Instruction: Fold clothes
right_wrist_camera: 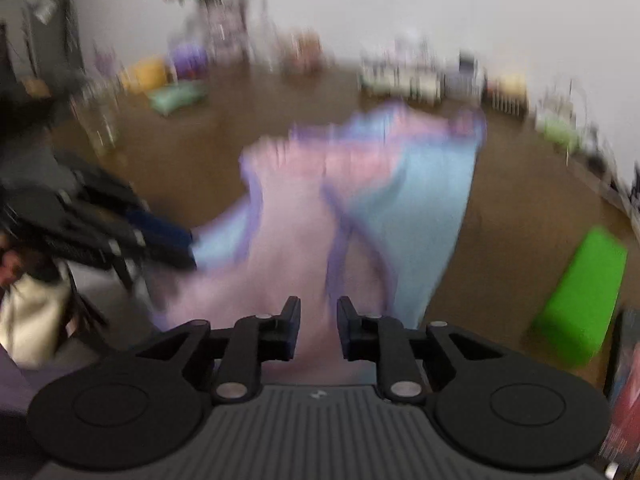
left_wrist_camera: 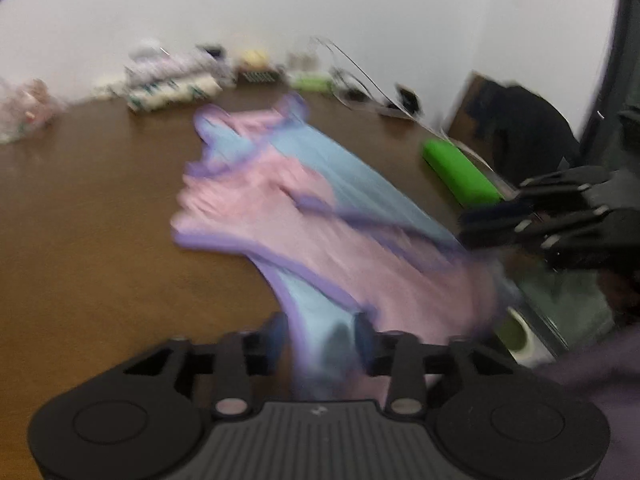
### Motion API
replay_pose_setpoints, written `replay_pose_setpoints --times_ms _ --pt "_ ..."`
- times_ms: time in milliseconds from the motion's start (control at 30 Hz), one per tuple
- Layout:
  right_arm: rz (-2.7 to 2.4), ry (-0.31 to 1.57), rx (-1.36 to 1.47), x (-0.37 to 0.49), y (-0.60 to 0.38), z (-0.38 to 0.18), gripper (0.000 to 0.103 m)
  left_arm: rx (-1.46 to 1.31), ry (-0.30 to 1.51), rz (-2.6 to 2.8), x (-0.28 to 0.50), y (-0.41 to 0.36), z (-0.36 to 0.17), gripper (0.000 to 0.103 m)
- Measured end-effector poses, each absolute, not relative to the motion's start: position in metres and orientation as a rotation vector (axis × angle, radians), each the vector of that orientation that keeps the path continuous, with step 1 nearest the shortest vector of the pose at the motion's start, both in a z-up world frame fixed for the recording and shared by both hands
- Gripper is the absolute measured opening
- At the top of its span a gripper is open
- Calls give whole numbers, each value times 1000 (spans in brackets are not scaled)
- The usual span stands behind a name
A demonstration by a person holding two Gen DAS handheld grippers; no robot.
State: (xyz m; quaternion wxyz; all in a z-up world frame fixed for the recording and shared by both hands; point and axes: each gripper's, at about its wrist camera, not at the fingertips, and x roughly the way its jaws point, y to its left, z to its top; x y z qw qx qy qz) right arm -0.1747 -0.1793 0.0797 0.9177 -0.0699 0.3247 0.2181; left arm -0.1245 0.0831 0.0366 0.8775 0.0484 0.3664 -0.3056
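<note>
Stretching from the middle of the brown tabletop (left_wrist_camera: 80, 208) toward its near edge, a pink and blue garment (left_wrist_camera: 320, 216) with purple trim lies partly lifted between the two grippers. The left gripper (left_wrist_camera: 320, 338) has its jaws drawn in on a bunched blue and purple edge of the garment at its near left end. The right gripper (right_wrist_camera: 319, 330) has its jaws narrow, with pink cloth running down between them, so it appears to hold the garment's near right end. A bright green block (right_wrist_camera: 580, 296) rests on the tabletop to the right of the garment. Blurred clutter (left_wrist_camera: 172, 80) lines the tabletop beyond the garment, along the white wall.
</note>
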Motion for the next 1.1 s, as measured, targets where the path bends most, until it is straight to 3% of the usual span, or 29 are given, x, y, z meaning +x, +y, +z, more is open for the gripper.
replay_pose_setpoints --times_ms 133,200,300,333,367,400,667,733,767,800,833,867,1100 --pt "392 550 -212 -136 -161 85 34 116 724 -598 -97 73 37 37" --pt "399 576 -286 -109 -144 71 34 114 745 -616 -86 65 33 22" --pt "444 644 -333 -87 -128 48 33 119 765 -625 -81 60 25 21" --pt "454 664 -328 -83 -126 43 31 119 766 -625 -81 60 22 21" --pt "455 681 -319 -80 -126 38 14 109 769 -625 -81 61 21 21" --pt "440 691 -303 -77 -129 36 6 99 771 -625 -81 62 20 21" --pt "72 715 -70 -73 -231 45 4 176 774 -610 -84 52 22 23" --pt "43 738 -65 -78 -245 43 8 182 792 -611 -80 49 25 25" --pt "60 721 -68 -83 -246 45 16 180 789 -600 -75 48 27 30" --pt "78 705 -71 -88 -246 48 38 177 785 -589 -70 47 30 38" --pt "96 682 -77 -92 -246 53 48 200 765 -578 -66 42 33 41" --pt "114 654 -87 -95 -245 58 52 225 743 -566 -61 38 35 43" --pt "188 679 -130 -47 -241 65 46 218 749 -603 -18 10 37 43"
